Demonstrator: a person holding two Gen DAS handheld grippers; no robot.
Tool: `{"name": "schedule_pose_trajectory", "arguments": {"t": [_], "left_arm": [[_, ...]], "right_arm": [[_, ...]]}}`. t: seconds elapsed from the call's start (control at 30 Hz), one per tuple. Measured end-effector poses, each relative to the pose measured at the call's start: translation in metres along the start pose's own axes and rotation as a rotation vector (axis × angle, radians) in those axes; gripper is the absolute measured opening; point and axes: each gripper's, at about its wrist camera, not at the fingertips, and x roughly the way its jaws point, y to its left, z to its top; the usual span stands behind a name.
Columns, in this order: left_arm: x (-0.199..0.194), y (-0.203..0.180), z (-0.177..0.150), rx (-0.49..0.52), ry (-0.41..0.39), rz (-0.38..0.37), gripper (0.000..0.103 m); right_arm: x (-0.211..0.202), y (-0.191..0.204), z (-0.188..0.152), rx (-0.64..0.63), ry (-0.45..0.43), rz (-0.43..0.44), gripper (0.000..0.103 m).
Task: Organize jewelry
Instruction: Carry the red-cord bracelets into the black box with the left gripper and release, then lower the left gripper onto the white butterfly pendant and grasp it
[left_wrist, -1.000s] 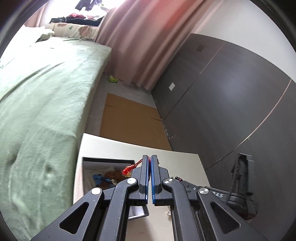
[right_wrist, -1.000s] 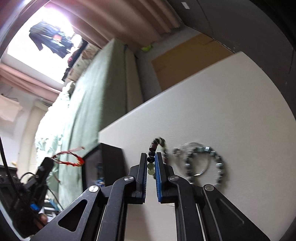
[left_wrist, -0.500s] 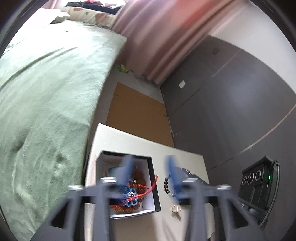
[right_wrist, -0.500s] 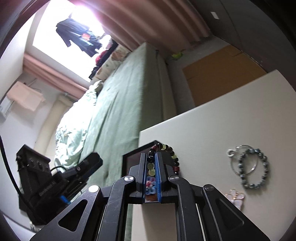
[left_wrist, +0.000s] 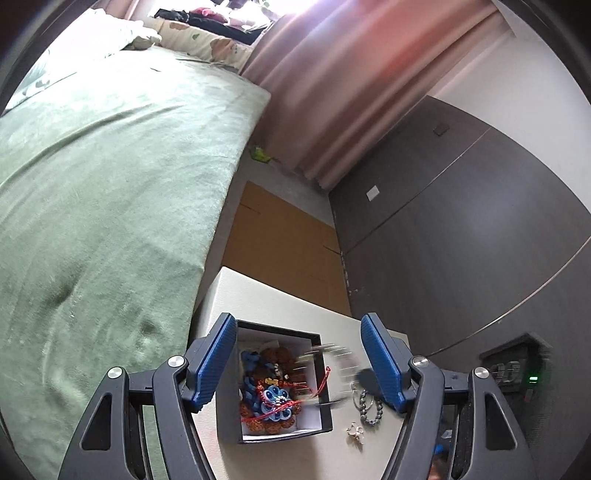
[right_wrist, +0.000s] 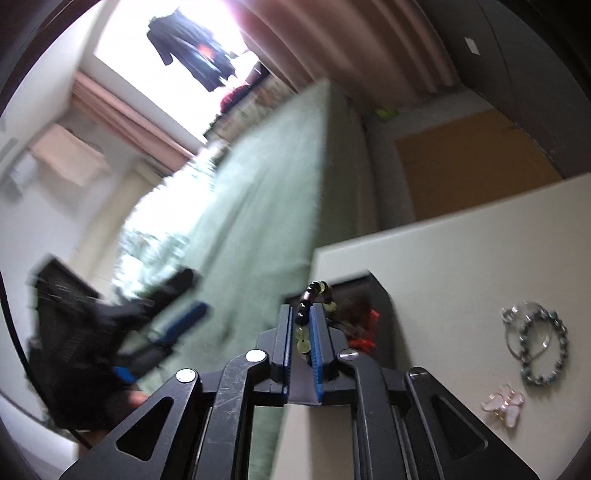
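A bedroom: a bed (left_wrist: 110, 177) under a green blanket, pink curtains, dark wardrobe doors, and a small white bench (left_wrist: 280, 306) wedged between bed and wardrobe. On the bench sits a black box (left_wrist: 325, 417) with a white lining, the place where the jewelry is being gathered; it already holds a heap of red cord, brown beads and a blue flower piece (left_wrist: 275, 398).

The left hand-held gripper (left_wrist: 299, 362) hangs above the box with its jaws spreading wide and nothing between them, so it looks to have finished with the box.

The right hand-held gripper (right_wrist: 303, 334) has a bead bracelet (right_wrist: 314, 295) of dark and pale green beads between its blue pads, right over the box's near edge. Its jaws are just beginning to part, probably to drop the bracelet in; the beads seem to be pinched for now.

A grey bead bracelet (right_wrist: 543, 347), a thin ring (right_wrist: 517, 328) overlapping it and a pale pink clip (right_wrist: 504, 404) lie on the bench beside the box, waiting their turn.
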Motion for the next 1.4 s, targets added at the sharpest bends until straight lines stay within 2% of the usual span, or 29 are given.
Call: {"name": "schedule_pose_trajectory", "arguments": {"t": [0.07,0.23,0.37,0.63,0.93,1.0,1.03,1.07,1.4], "left_arm": [[0.000,0.000,0.000,0.001,-0.001,-0.001,0.071],[0.001,-0.004,-0.002,0.015,-0.001,0.012,0.071],[0.004,-0.005,-0.003,0.022,0.004,0.023,0.071],[0.020,-0.023,-0.015,0.070,0.046,0.040,0.071],[0.047,-0.067,-0.045,0.197,0.118,0.046,0.071],[0.050,-0.076,-0.053,0.226,0.115,0.059,0.071],[0.052,-0.080,-0.056,0.239,0.124,0.057,0.071],[0.055,-0.085,-0.061,0.258,0.137,0.054,0.071],[0.081,-0.121,-0.117,0.407,0.241,0.085,0.071]], "right_arm": [[0.004,-0.007,-0.001,0.038,0.027,0.007,0.044],[-0.011,-0.014,0.001,0.035,0.005,0.005,0.063],[-0.028,-0.032,0.002,0.081,-0.008,0.007,0.063],[-0.065,-0.064,0.013,0.124,-0.032,-0.042,0.063],[-0.102,-0.096,0.015,0.147,-0.046,-0.122,0.063],[-0.110,-0.101,0.014,0.145,-0.055,-0.148,0.070],[-0.115,-0.105,0.013,0.148,-0.058,-0.170,0.085],[-0.117,-0.108,0.012,0.153,-0.058,-0.185,0.094],[-0.148,-0.154,-0.006,0.277,-0.038,-0.235,0.095]]}}
